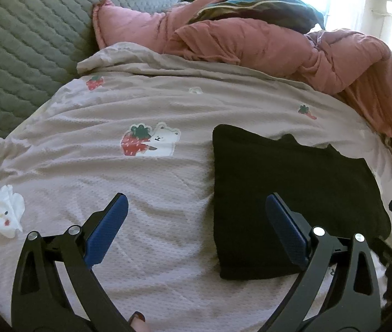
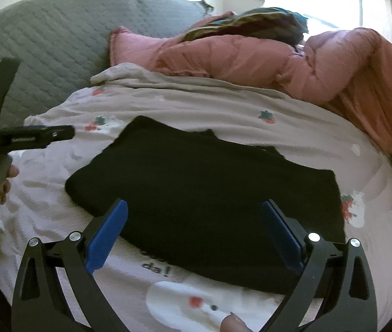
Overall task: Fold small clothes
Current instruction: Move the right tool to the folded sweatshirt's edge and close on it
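So the black garment (image 2: pixel 204 188) is lying on the bed (image 1: pixel 151 193) as a fairly tidy folded rectangle, sitting on the strawberry-and-bear sheet toward the right side. My read is a fold has been laid down and things are sitting between folds, or the piece is nearly done.

Both tools are empty. The left gripper (image 1: pixel 196 228) is hanging over bare sheet just left of the garment, fingers (image 1: pixel 107 229) spread wide with nothing between them. The right gripper (image 2: pixel 194 229) is hovering over the near edge of the garment, also spread wide, not pinching any cloth as far as I can see.

If another fold is wanted, the next move is probably getting a grip on an edge. The left and near edges are looking clean and easy to reach. The far edge is looking lumpier, with a little bump sticking up.

Room-wise, there's loads of free sheet to the left. On the far and right sides the pink duvet (image 1: pixel 292 47) is bunching up close, so I'd be folding leftward or toward the near side.
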`<state>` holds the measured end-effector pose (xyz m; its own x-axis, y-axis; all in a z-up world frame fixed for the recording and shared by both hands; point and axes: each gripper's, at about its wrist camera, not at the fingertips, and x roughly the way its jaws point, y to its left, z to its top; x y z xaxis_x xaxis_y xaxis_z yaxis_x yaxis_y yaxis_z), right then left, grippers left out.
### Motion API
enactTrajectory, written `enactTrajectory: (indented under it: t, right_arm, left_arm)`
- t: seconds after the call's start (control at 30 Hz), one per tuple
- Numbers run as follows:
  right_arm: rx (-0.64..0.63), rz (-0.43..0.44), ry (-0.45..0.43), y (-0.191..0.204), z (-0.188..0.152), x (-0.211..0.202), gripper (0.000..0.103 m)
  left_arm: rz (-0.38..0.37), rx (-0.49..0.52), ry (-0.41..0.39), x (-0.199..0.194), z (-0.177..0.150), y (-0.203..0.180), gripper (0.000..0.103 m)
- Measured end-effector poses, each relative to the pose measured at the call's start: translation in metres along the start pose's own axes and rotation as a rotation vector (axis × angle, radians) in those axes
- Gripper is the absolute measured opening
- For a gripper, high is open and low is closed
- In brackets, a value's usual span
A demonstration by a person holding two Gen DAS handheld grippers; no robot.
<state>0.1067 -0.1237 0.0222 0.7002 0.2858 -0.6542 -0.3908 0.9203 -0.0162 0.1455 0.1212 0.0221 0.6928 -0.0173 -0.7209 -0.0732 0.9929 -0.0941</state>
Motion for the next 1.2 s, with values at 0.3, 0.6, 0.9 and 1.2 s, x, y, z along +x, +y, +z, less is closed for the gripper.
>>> enactTrajectory:
  t: [0.3, 0.6, 0.9, 1.2]
  right_arm:
    - [-0.096, 0.052, 0.024, 0.035, 0.003, 0.012, 0.097]
    - [-0.206, 0.09, 0.062, 0.067, 0.0, 0.033, 0.098]
    - [-0.337, 0.075, 0.117, 0.096, -0.01, 0.064, 0.098]
    - [-0.42, -0.002, 0.137, 0.105, -0.016, 0.097, 0.098]
  left_arm:
    - [0.024, -0.014, 0.005, 0.005, 0.001, 0.007, 0.093]
    - [0.049, -0.052, 0.025, 0.02, 0.0, 0.022, 0.093]
    - [0.067, -0.07, 0.038, 0.032, 0.005, 0.029, 0.093]
    - [0.078, -0.054, 0.047, 0.042, 0.009, 0.025, 0.093]
